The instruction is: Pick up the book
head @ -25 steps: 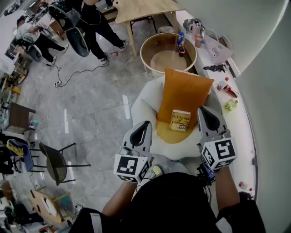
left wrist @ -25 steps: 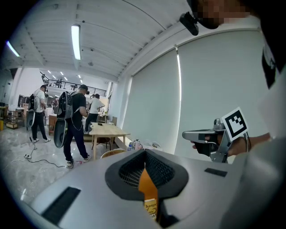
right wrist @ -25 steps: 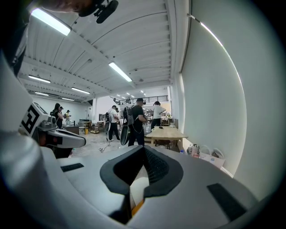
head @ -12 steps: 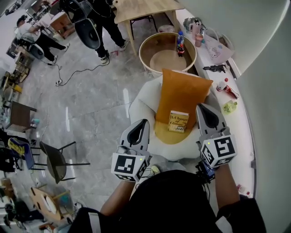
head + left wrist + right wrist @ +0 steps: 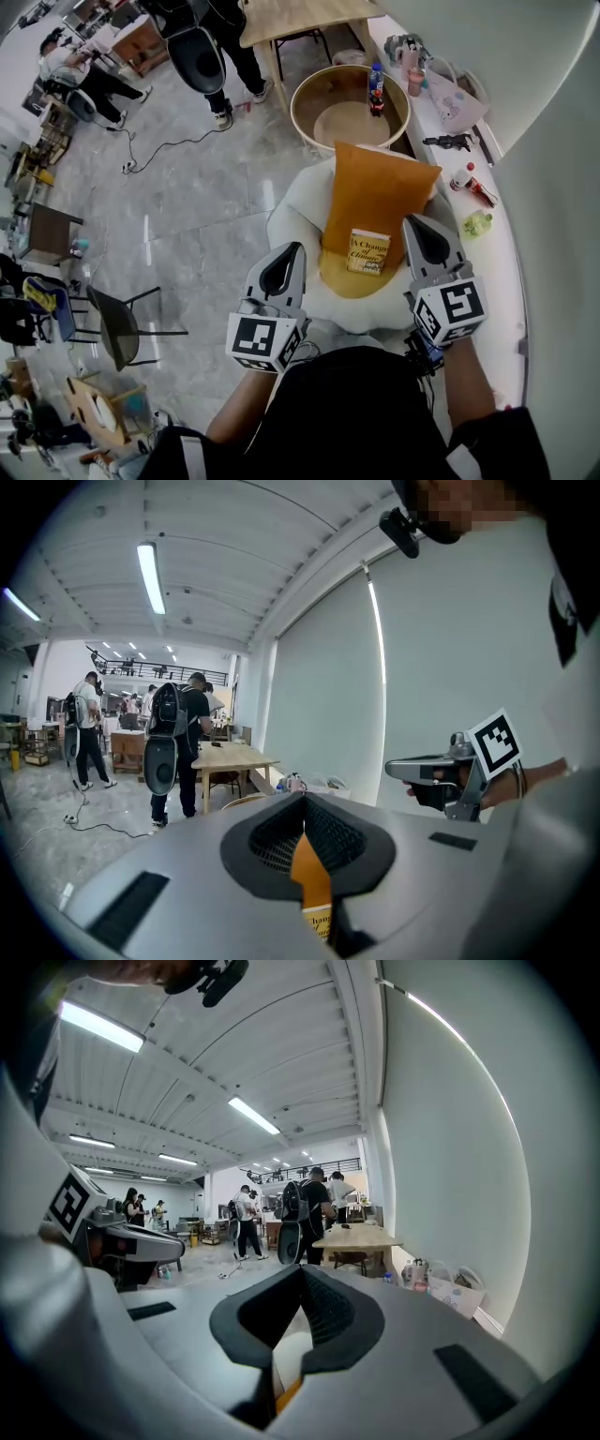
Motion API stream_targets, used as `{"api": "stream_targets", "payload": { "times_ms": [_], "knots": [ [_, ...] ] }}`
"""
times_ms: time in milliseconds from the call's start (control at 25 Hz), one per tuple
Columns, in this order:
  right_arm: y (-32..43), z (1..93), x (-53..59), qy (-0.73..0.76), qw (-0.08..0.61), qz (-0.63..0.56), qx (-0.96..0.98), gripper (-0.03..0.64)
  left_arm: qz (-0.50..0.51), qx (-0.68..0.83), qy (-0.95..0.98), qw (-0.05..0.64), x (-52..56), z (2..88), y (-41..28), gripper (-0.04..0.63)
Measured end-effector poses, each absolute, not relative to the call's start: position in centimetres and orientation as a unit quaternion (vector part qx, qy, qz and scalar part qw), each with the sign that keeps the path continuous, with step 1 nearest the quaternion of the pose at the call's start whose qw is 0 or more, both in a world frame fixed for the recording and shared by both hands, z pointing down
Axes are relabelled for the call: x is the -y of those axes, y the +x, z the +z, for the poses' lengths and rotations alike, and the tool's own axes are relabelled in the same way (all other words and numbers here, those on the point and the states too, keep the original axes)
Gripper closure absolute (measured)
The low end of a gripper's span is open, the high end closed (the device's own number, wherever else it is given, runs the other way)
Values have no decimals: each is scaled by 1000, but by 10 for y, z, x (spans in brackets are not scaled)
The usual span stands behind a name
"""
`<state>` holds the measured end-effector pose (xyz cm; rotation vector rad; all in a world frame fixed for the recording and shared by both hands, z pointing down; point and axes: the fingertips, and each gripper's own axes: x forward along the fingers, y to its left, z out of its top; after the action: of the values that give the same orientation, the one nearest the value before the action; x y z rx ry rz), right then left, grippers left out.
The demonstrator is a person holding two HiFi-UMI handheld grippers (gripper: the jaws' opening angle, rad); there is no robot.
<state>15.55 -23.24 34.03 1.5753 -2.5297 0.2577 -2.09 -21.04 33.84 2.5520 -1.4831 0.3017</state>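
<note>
Book (image 5: 368, 252) on cushion (image 5: 375, 187) between left gripper (image 5: 290, 251) and right gripper (image 5: 421, 227) (touching neither)

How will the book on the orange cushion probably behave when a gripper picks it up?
The book looks small and thin, so it is probably light and may flex if gripped by one edge. It rests on a soft cushion, so a push would likely sink or slide it rather than meet firm support.
</note>
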Motion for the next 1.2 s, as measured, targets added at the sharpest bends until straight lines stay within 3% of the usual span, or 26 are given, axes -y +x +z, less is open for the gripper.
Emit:
{"api": "stream_targets", "payload": {
  "times_ms": [520, 1200],
  "knots": [
    [166, 350, 250, 514, 69, 95, 850, 603, 115, 502, 853, 84, 222, 341, -13, 591],
    [147, 432, 291, 467, 175, 103, 860, 603, 142, 502, 841, 143, 259, 405, -66, 591]
  ]
}}
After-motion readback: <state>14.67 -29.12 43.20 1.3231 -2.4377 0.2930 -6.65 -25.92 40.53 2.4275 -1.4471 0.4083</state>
